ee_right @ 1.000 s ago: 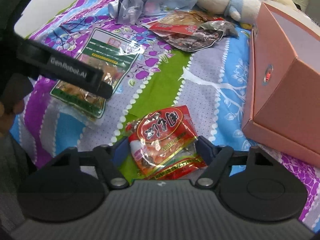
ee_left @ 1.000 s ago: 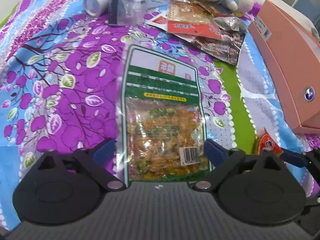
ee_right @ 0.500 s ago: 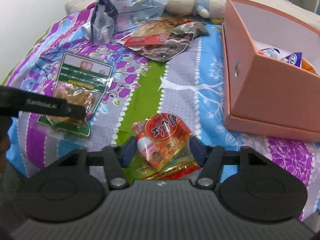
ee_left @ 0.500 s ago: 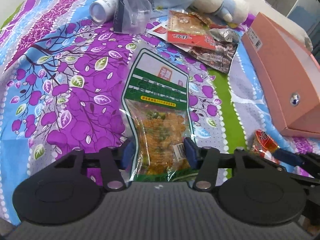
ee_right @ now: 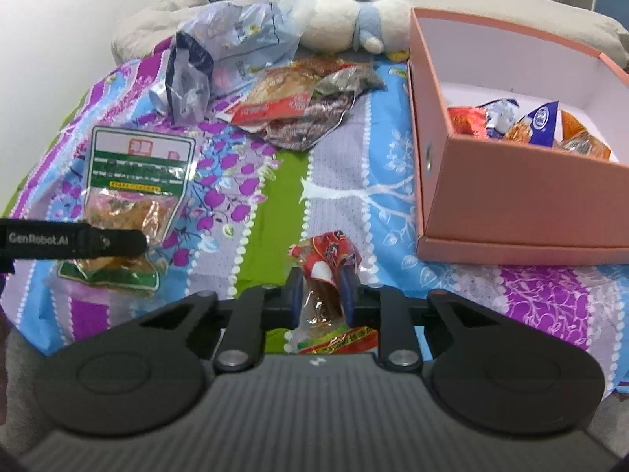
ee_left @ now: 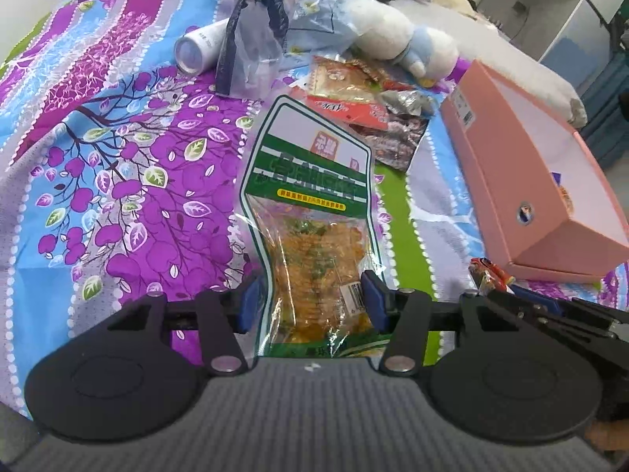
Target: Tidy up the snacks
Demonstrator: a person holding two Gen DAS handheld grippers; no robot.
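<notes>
Squeezing tighter now: my left tool [ee_left: 310, 301] has clamped the green snack bag [ee_left: 310, 212], my right tool [ee_right: 321, 295] the red packet [ee_right: 328, 259]; pink box [ee_right: 511, 204] far right next.

One pink box [ee_right: 511, 196], one plush toy [ee_left: 397, 39], one white bottle [ee_left: 196, 49]. Two hand-held grippers: left [ee_left: 310, 301], right [ee_right: 320, 295]. One green snack bag [ee_left: 310, 212].

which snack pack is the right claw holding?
The small red packet, pinched in the right claw. The big green-labelled bag is in the left claw.
</notes>
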